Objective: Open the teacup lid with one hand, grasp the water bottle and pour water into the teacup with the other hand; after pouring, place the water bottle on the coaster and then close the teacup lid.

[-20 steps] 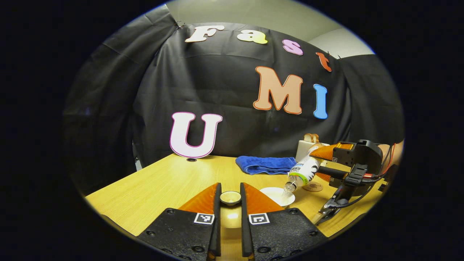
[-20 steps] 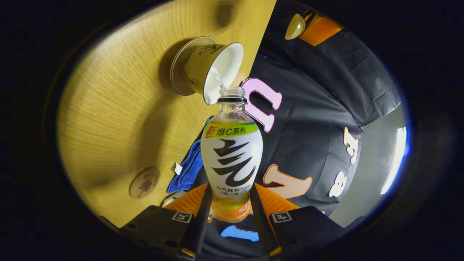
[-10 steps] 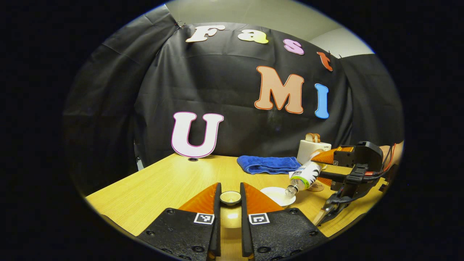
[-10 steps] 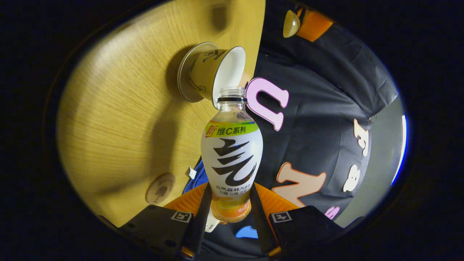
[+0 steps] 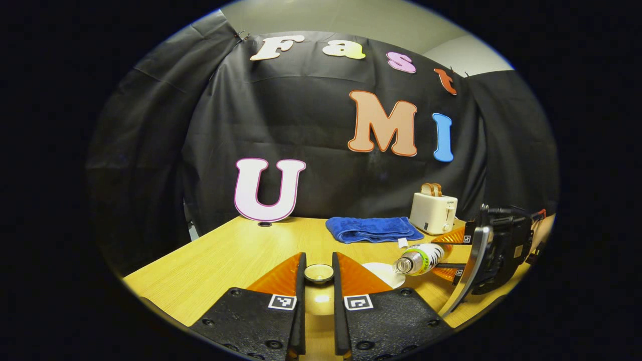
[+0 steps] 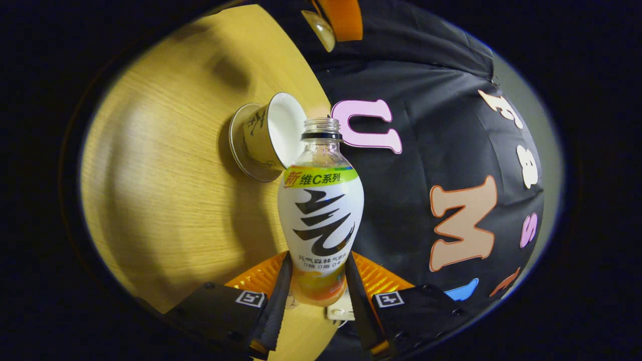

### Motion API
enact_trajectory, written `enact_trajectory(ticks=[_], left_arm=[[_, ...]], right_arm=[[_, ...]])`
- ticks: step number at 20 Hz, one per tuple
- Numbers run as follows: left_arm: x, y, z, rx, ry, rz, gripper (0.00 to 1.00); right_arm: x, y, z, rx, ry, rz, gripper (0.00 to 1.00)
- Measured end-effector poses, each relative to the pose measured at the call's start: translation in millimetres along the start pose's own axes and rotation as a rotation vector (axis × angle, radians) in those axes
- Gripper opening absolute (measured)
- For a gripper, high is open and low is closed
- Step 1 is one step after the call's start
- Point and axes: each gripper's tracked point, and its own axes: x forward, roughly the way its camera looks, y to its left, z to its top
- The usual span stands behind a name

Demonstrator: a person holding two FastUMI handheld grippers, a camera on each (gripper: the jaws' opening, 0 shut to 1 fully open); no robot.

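Right gripper view: right gripper (image 6: 315, 286) fingers clamped on water bottle (image 6: 321, 215), mouth beside open teacup (image 6: 266, 136) on table (image 6: 165, 200), left gripper (image 5: 319, 273) fingers pinching teacup lid (image 5: 319, 273), lifted clear.

Black hand-held gripper (image 5: 318, 281), orange fingers (image 5: 281, 276)

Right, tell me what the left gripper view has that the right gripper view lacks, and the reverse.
Left gripper view alone: the blue towel, the toaster, and the left gripper shut on the teacup lid.

Right gripper view alone: the right gripper's fingers clamping the water bottle's base, and the teacup's painted side.

Shared: the bottle lying near level, mouth by the open teacup on the table.
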Motion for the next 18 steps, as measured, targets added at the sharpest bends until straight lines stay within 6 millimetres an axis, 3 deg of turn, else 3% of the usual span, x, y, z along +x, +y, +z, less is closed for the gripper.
enact_trajectory(ticks=[2,13,18], left_arm=[[3.1,-6.0,3.0,0.011,0.001,-0.011,0.2],[22.7,-36.8,7.7,0.01,0.01,-0.076,0.2],[36.3,-54.8,12.0,0.015,0.004,-0.119,0.2]], right_arm=[[-0.8,4.1,2.1,0.093,-0.01,0.032,0.66],[-17.9,3.6,10.4,0.646,-0.076,0.17,0.63],[-25.2,-30.9,-0.5,0.85,-0.098,0.089,0.64]])
